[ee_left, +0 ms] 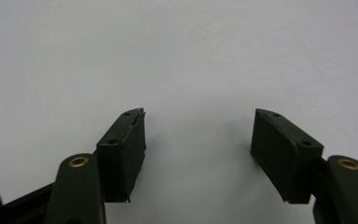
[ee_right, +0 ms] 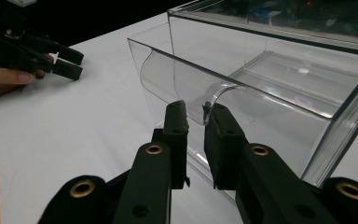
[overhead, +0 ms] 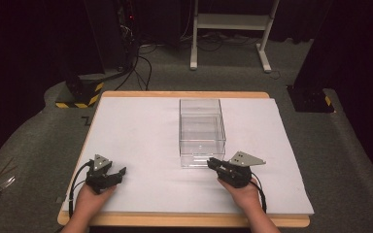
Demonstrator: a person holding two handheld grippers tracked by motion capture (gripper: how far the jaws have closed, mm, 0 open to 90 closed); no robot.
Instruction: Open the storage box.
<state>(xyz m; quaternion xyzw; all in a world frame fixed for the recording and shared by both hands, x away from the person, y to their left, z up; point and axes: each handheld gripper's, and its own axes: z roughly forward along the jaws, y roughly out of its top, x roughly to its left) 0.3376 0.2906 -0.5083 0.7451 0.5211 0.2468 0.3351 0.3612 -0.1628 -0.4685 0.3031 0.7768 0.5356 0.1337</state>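
A clear plastic box (overhead: pixel 201 131) with a drawer stands on the white table top (overhead: pixel 141 136), right of centre. In the right gripper view the clear drawer (ee_right: pixel 270 88) sticks out a little, and its curved handle lip (ee_right: pixel 216 91) runs down between the jaws. My right gripper (overhead: pixel 212 164) (ee_right: pixel 196 109) is at the box's near face, shut on that handle lip. My left gripper (overhead: pixel 121 172) (ee_left: pixel 199 116) rests near the front left of the table. It is open, with bare white surface between its jaws. It also appears far off in the right gripper view (ee_right: pixel 70 63).
The table's wooden rim (overhead: pixel 175 221) runs along the front. On the floor beyond are a white stand (overhead: pixel 230 29), a black-and-yellow base (overhead: pixel 80 94) at the left, a black base (overhead: pixel 311 99) at the right, and cables behind.
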